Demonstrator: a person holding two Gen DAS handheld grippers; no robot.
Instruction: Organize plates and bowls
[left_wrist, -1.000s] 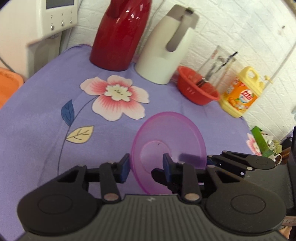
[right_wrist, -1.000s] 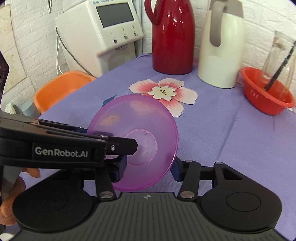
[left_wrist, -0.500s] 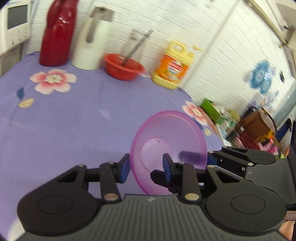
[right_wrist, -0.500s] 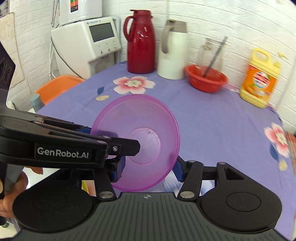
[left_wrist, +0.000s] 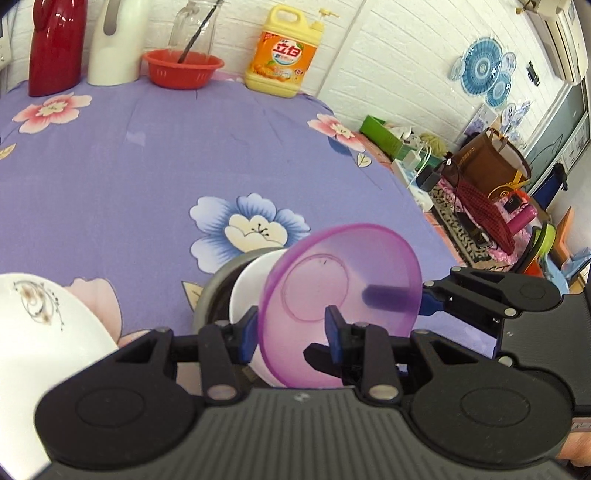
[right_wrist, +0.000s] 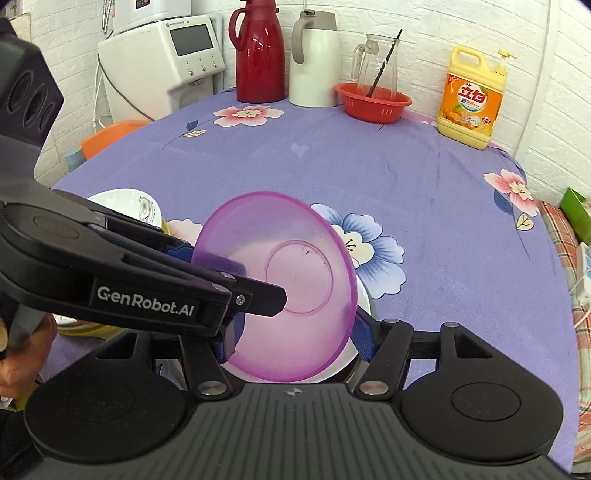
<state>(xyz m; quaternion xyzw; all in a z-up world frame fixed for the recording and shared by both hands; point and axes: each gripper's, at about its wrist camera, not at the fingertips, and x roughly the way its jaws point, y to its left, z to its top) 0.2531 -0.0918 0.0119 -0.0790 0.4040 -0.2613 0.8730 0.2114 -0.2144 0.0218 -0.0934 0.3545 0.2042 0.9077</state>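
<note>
A translucent purple bowl (left_wrist: 343, 295) (right_wrist: 284, 288) is held tilted on its side between both grippers. My left gripper (left_wrist: 291, 328) is shut on its rim, one finger inside the bowl. My right gripper (right_wrist: 295, 336) is shut on the opposite rim. The left gripper also shows in the right wrist view (right_wrist: 236, 280). The bowl hangs just above a white plate (left_wrist: 251, 284) (right_wrist: 364, 299) lying in a steel dish (left_wrist: 214, 291). A white patterned bowl (left_wrist: 40, 332) (right_wrist: 129, 206) sits to the left.
Purple floral tablecloth (right_wrist: 406, 177). At the far edge stand a red thermos (right_wrist: 260, 51), a white jug (right_wrist: 314, 59), a glass pitcher, a red basket (right_wrist: 373, 101) and a yellow detergent bottle (right_wrist: 471, 99). A white appliance (right_wrist: 162, 62) stands back left.
Both grippers carried the purple bowl back from the far side of the table to the near edge, now above the white plate. The grip is unchanged.
</note>
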